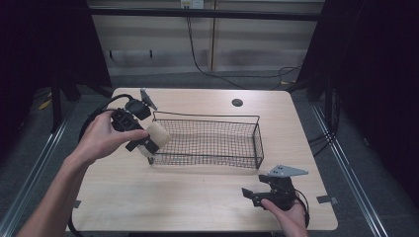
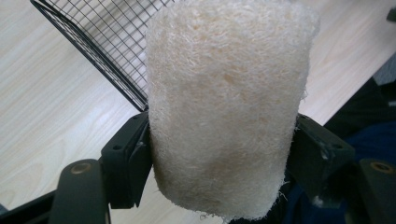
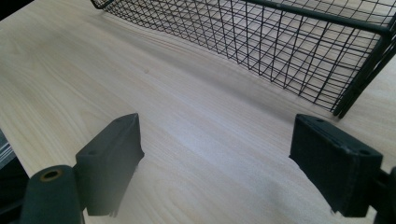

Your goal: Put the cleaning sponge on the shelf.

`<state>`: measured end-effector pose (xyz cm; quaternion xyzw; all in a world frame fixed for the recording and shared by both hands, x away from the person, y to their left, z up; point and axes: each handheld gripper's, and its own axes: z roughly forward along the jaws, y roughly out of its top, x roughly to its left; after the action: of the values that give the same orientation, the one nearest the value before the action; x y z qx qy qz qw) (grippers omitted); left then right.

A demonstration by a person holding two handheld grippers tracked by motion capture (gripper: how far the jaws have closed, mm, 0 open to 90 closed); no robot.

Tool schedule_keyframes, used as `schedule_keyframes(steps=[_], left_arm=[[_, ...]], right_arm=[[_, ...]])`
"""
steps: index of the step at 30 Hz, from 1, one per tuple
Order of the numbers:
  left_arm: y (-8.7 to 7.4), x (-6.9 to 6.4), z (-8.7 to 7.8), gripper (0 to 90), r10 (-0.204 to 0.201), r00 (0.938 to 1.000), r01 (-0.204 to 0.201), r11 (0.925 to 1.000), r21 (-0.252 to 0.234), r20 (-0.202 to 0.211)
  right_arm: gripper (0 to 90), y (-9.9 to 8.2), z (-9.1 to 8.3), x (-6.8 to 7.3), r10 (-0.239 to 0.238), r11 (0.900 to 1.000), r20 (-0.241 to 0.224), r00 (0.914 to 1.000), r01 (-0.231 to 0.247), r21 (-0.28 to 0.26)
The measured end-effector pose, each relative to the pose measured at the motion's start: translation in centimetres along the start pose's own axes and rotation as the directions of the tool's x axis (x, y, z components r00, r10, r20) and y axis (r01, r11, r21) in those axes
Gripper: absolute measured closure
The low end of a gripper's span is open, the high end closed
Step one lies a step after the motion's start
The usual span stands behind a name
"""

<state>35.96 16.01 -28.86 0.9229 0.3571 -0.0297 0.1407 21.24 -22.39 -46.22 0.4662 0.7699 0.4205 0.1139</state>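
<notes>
We hold the loofah sponge (image 2: pixel 226 107) in the left tool (image 1: pixel 143 140), whose jaws are clenched on its two sides, near the lower half of the roll. In the high view the loofah sponge (image 1: pixel 159 133) hangs just at the left end of the wire basket (image 1: pixel 207 160), at about the height of its rim, and it is not yet inside. We judge that the step in hand is to carry the sponge over this rim and put it down in the basket.

To do it well, we should first lift the sponge a little higher, so that its lower end passes clear over the top wire. The material is soft and fibrous, so it may catch on the mesh if we drag it. Then we move toward the middle of the basket, lower, and only there release the jaws.

The basket looks empty, so there is much open room inside it. Its walls are thin wire, and the near left corner is the edge to watch, as the left gripper view shows it just beside the sponge.

The right tool (image 1: pixel 258 192) rests low at the near right part of the counter (image 1: pixel 197 197), with jaws spread apart and nothing between them. It is well apart from the sponge.
</notes>
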Motion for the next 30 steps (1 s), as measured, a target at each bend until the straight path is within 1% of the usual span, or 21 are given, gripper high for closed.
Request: schedule_keyframes(steps=[2,3,4,5,8,10,11,13,15,16,18,20,22,24,26,27,30], left_arm=[[0.5,0.1,0.2,28.7,-0.037,0.9992,0.037,0.9993,0.002,-0.013],[0.5,0.1,0.2,28.7,-0.037,0.9992,0.037,0.9993,0.002,-0.013],[0.6,0.1,0.2,28.7,-0.048,0.9987,0.048,0.9989,0.001,-0.016],[0.8,0.1,0.2,28.7,-0.052,0.9983,0.052,0.9987,0.001,-0.026],[1.3,0.1,0.4,28.7,-0.082,0.9952,0.082,0.9966,0.004,-0.054],[1.6,0.0,0.5,28.7,-0.09,0.9949,0.09,0.9959,0.002,-0.045],[1.8,0.0,0.6,28.7,-0.096,0.9943,0.096,0.9954,0.0,-0.048],[2.2,-0.1,1.0,28.7,-0.113,0.9913,0.115,0.9933,0.016,-0.067],[2.6,-0.1,1.3,28.7,-0.111,0.9905,0.114,0.9931,0.028,-0.081],[2.8,-0.1,1.5,28.7,-0.125,0.9897,0.128,0.9914,0.029,-0.069],[3.2,-0.1,1.9,28.7,-0.152,0.9862,0.154,0.9876,0.028,-0.064],[3.3,0.0,1.9,28.7,-0.159,0.9852,0.161,0.9866,0.029,-0.065],[3.7,0.1,2.1,28.7,-0.18,0.9813,0.182,0.983,0.024,-0.069],[4.0,0.1,2.3,28.7,-0.201,0.9763,0.204,0.9784,0.032,-0.08],[4.4,0.3,2.6,28.7,-0.227,0.9709,0.23,0.9726,0.032,-0.075],[4.4,0.3,2.6,28.7,-0.227,0.9709,0.23,0.9726,0.032,-0.075],[4.6,0.7,3.1,28.7,-0.257,0.964,0.26,0.9649,0.039,-0.069]], right_arm=[[16.3,0.0,0.0,0.0,0.0,1.0,-0.001,1.0,0.0,-0.001],[16.3,0.0,0.0,0.0,0.0,1.0,-0.001,1.0,0.0,-0.001],[16.3,0.0,0.0,0.0,-0.001,1.0,-0.001,1.0,0.001,0.0],[16.3,0.0,0.0,0.0,0.0,1.0,-0.001,1.0,0.0,0.0],[16.3,0.0,0.0,0.0,-0.001,1.0,-0.001,1.0,0.001,0.0],[16.3,0.0,0.0,0.0,-0.002,1.0,-0.002,1.0,0.002,-0.001],[16.3,0.0,0.0,0.0,-0.002,1.0,-0.001,1.0,0.002,-0.001],[16.3,0.0,-0.1,0.0,-0.003,1.0,-0.001,1.0,0.003,-0.002],[16.3,0.0,-0.1,0.0,-0.001,1.0,-0.001,1.0,0.001,-0.001],[16.4,0.0,-0.1,0.0,-0.003,1.0,0.0,1.0,0.003,-0.002],[16.4,0.0,-0.1,0.0,0.0,1.0,-0.003,1.0,0.0,-0.001],[16.4,0.0,-0.1,0.0,0.0,1.0,-0.004,1.0,0.0,-0.001],[16.3,0.0,-0.1,0.0,0.0,1.0,-0.004,1.0,0.0,-0.001],[16.4,0.0,-0.1,0.0,-0.001,1.0,-0.005,1.0,0.001,-0.001],[16.4,0.0,-0.1,0.0,-0.001,1.0,-0.005,1.0,0.001,-0.002],[16.4,0.0,-0.1,0.0,-0.001,1.0,-0.005,1.0,0.001,-0.002],[16.4,0.0,-0.1,0.0,0.001,1.0,-0.004,1.0,-0.001,-0.002]])
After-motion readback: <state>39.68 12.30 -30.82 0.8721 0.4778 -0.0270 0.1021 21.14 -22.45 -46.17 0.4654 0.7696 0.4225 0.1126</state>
